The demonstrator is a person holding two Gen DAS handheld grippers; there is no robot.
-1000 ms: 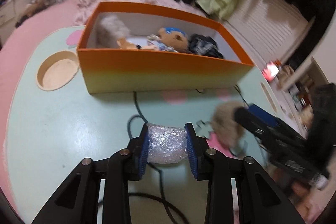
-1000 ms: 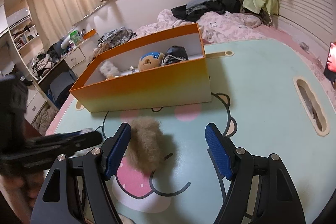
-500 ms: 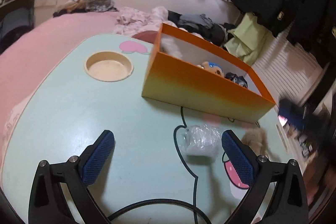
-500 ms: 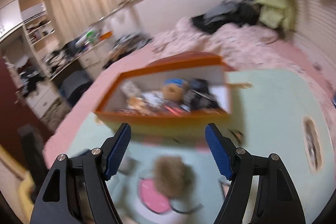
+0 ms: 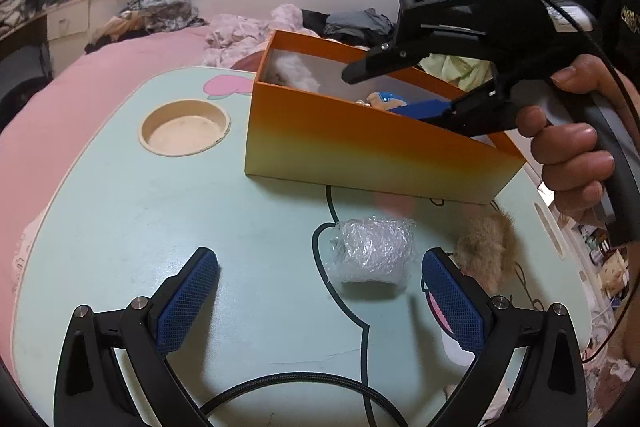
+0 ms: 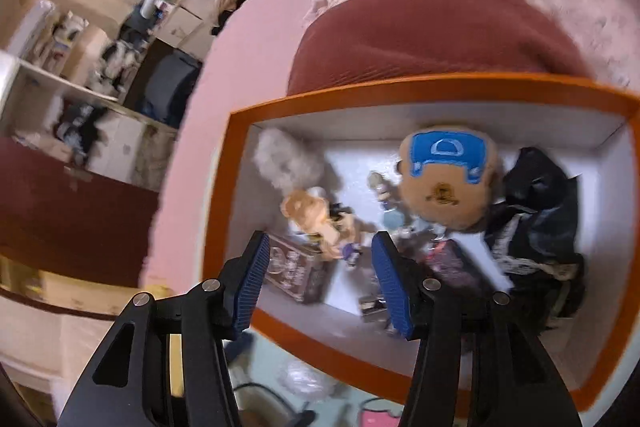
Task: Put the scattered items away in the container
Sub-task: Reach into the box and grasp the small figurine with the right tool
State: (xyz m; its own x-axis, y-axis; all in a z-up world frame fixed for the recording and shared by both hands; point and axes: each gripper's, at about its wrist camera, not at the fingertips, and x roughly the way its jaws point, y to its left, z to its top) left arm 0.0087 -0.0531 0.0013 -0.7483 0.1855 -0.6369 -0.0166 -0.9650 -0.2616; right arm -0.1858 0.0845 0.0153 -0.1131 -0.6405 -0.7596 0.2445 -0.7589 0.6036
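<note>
Since the last frames the left gripper (image 5: 320, 291) let go of the plastic-wrapped bundle (image 5: 372, 255), jaws wide, bundle on the table (image 5: 120, 227) at 6 o'clock of the box (image 5: 360, 147); right gripper (image 6: 318, 279), empty, closing over the box, risks knocking the toys inside.

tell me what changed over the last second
The left gripper let go of the clear plastic-wrapped bundle, now on the mint green table. The right gripper left the tan fur pompom, swung over the orange cardboard box, jaws closing, empty. Box unmoved.
</note>
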